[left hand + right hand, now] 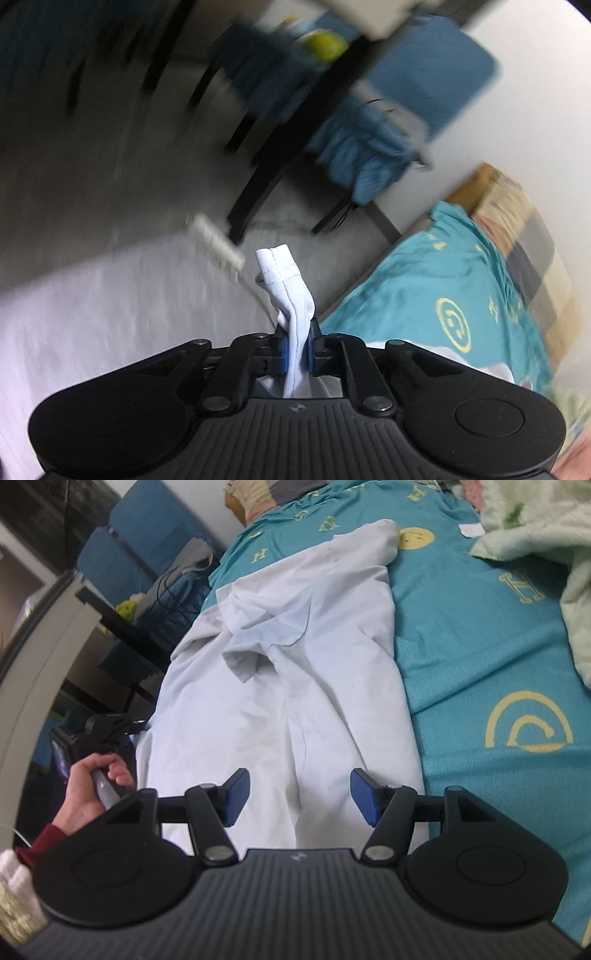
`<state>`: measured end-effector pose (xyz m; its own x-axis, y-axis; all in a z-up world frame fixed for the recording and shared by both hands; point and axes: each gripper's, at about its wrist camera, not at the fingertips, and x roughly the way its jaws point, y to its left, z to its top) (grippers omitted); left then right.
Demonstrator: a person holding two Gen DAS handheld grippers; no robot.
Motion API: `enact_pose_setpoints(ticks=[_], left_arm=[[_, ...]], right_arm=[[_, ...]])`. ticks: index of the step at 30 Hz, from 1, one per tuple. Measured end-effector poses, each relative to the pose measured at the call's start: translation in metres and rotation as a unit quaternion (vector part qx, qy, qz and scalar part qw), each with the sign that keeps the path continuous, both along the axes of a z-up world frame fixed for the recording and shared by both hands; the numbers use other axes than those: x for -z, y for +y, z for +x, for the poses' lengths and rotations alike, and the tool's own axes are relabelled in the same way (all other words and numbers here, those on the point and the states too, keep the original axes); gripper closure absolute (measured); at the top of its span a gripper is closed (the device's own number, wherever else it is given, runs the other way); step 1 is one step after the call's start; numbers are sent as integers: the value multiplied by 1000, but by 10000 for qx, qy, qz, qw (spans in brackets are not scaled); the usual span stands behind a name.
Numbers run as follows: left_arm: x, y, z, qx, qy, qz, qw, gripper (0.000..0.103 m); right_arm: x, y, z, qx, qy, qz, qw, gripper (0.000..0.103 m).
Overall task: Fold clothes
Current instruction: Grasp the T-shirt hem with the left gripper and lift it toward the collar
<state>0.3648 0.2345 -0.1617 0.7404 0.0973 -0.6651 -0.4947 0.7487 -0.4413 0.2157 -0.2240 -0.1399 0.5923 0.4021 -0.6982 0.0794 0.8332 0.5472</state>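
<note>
**Gripping a hem, ready to fold the white garment**

Pinching a bunched edge of the white garment (286, 280), the left gripper (295, 349) has its blue pads pressed together on the cloth, which stands up from the jaws toward twelve o'clock in the left wrist view. No earlier picture shows how it got there. The right gripper (299, 797) is spread wide, its pads apart and empty, hovering over the near end of the same garment, which lies lengthwise on the teal bedsheet (480, 646) and runs from six o'clock up toward twelve in the right wrist view. At nine o'clock there, a hand (88, 786) in a dark red sleeve grips the other tool's handle at the bed's edge.

By my reading, the fold is only beginning: one edge is secured, the other not. Next, the right gripper probably needs to drop onto the cloth below it and close on a matching edge, so both sides can be lifted together. With the left wrist view blurred, which corner is held is hard to tell.
</note>
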Motion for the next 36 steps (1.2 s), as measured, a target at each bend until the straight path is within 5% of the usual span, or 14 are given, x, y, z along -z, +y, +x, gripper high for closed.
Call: enact_pose_setpoints(ticks=[4, 9, 14, 17, 20, 23, 25, 31, 33, 36], left_arm=[[-64, -51, 4, 706, -331, 1471, 9860, 95], [-131, -146, -3, 1841, -1051, 2828, 9355, 95], [-135, -264, -25, 3124, -1456, 3342, 8772, 95], [-107, -319, -31, 3633, -1351, 3278, 8616, 94], [-70, -353, -32, 3898, -1120, 3271, 8535, 86], [-46, -364, -39, 3948, -912, 3241, 8549, 70], [-39, -365, -50, 3992, -792, 3281, 8525, 50], [-56, -332, -107, 4054, -738, 3344, 8476, 23], [-70, -317, -140, 3984, -707, 3318, 8522, 23], [-87, -297, -185, 3760, -557, 3120, 8708, 21]], right_arm=[[-6, -8, -7, 160, -78, 100, 9998, 41], [-14, -24, -16, 441, -171, 224, 9986, 40], [-23, -44, -23, 788, -291, 172, 9963, 40], [-23, -57, -26, 979, -356, 190, 9944, 39], [-20, -69, -28, 1119, -384, 289, 9926, 39], [-18, -78, -29, 1184, -449, 402, 9911, 38], [-19, -83, -30, 1231, -546, 473, 9898, 38], [-26, -82, -31, 1124, -808, 532, 9889, 38], [-30, -78, -33, 991, -960, 512, 9891, 38], [-37, -68, -36, 727, -1229, 438, 9888, 39]])
